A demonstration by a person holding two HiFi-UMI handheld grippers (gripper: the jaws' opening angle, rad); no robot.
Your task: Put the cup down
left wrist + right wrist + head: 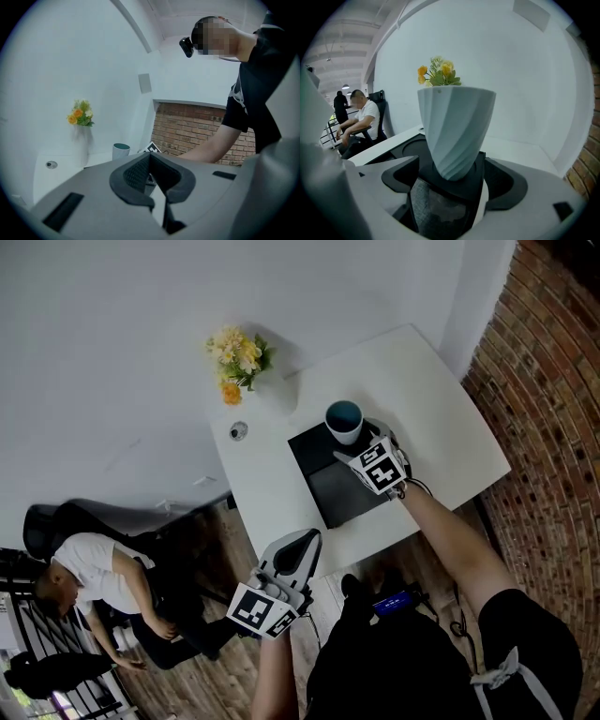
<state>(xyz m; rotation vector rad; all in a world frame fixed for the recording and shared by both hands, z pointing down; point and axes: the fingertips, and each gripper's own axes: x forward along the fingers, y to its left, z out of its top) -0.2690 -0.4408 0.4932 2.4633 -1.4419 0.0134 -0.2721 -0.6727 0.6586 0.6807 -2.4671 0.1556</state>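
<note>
A white ribbed cup (344, 421) with a teal inside stands upright on the black mat (328, 479) on the white table (441, 381). My right gripper (359, 443) reaches it from the near side. In the right gripper view the cup (454, 131) fills the middle between the jaws of the right gripper (454, 185), which stand wide with gaps on both sides of its narrow foot. My left gripper (305, 542) hangs below the table's near edge, away from the cup. The left gripper (151, 161) has its pads together and holds nothing. From there the cup (120, 151) shows far off.
A white vase of yellow and orange flowers (239, 357) stands at the table's far corner, with a small round fitting (238, 430) near it. A brick wall (548, 409) runs along the right. A person sits at lower left (94, 582).
</note>
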